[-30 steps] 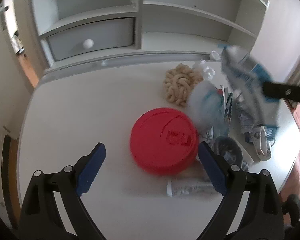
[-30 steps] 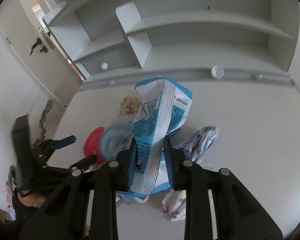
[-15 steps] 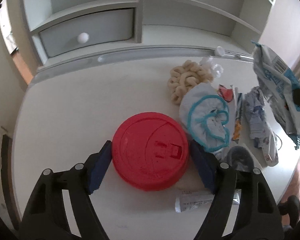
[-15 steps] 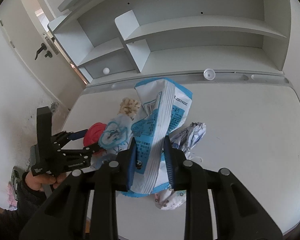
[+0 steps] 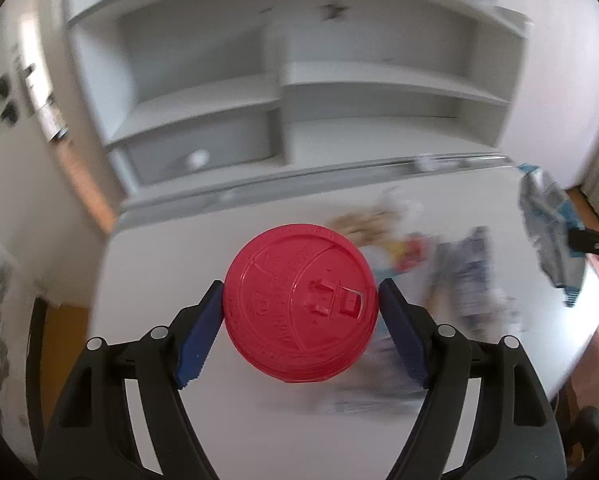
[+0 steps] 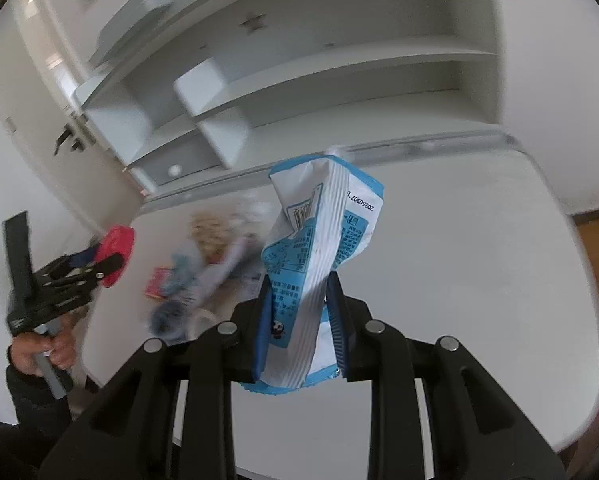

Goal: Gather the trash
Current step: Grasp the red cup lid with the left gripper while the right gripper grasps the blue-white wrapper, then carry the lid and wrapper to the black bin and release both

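My left gripper (image 5: 301,320) is shut on a round red plastic cup lid (image 5: 301,306) and holds it up above the white desk (image 5: 159,280). The lid also shows in the right wrist view (image 6: 117,254), off the desk's left side. My right gripper (image 6: 299,312) is shut on a crumpled blue and white snack bag (image 6: 315,256), held above the desk. The bag also shows at the right edge of the left wrist view (image 5: 547,236).
A blurred pile of wrappers, cloth and a beige knotted item (image 6: 209,256) lies on the desk's left part. Grey shelves with a drawer (image 5: 195,156) stand behind the desk. A door (image 6: 23,128) is at the left.
My left gripper closed on the red lid and lifted it off the desk, away to the left. My right gripper rose and drew back with the bag.
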`<state>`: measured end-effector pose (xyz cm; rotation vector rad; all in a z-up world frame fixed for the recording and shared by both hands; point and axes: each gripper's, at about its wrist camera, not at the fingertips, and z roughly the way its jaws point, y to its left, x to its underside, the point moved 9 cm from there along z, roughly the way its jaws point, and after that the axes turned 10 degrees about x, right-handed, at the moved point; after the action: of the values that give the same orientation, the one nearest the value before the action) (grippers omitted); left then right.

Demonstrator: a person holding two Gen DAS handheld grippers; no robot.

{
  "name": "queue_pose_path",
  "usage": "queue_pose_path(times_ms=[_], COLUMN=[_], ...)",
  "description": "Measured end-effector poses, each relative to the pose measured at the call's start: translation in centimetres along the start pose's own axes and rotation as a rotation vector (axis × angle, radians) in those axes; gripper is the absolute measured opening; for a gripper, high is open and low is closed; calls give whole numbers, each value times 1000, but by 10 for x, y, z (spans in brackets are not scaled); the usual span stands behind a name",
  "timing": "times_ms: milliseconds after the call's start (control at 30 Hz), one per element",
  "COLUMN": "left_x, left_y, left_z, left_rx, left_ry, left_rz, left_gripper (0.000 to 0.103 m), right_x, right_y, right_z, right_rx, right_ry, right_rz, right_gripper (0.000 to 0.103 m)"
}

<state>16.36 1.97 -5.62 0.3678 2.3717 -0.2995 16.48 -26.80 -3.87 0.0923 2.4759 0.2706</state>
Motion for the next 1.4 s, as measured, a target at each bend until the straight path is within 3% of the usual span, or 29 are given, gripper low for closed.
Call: queue_pose_path(times_ms=[233,367,467,633,800,1000,1067,1267,1400], left_x=[-14,-8,7,44,105,189,215,264,285], left_y=[-156,-259,-349,-465,-562,-632,-648,-662,-660], left_z=[27,40,48,58,73,110,128,170,179], left_rx=[217,363,475,615,723,806,802,776,768], left_ry=[-8,7,31,80,156,265,313,435,476], left_rz=[174,283,388,531,667,807,834,874,885], left_gripper=[75,75,75,75,75,75,75,75,75], right_x=[37,78,119,209,302,401,428,494,515], right_y=[-109,-185,-241,-336,-401,-439,-447,-454,-455], right_z=[-54,-99,-131,-171,-174,-132,-113,-69,-56], right_rx=[130,235,313,446,511,500,481,424,399], right_ry=[-64,-108,-124,-104,-13,150,205,331,363], right_rz=[139,239,320,502,655,772,797,865,894], right_gripper=[26,26,26,26,26,26,26,26,26])
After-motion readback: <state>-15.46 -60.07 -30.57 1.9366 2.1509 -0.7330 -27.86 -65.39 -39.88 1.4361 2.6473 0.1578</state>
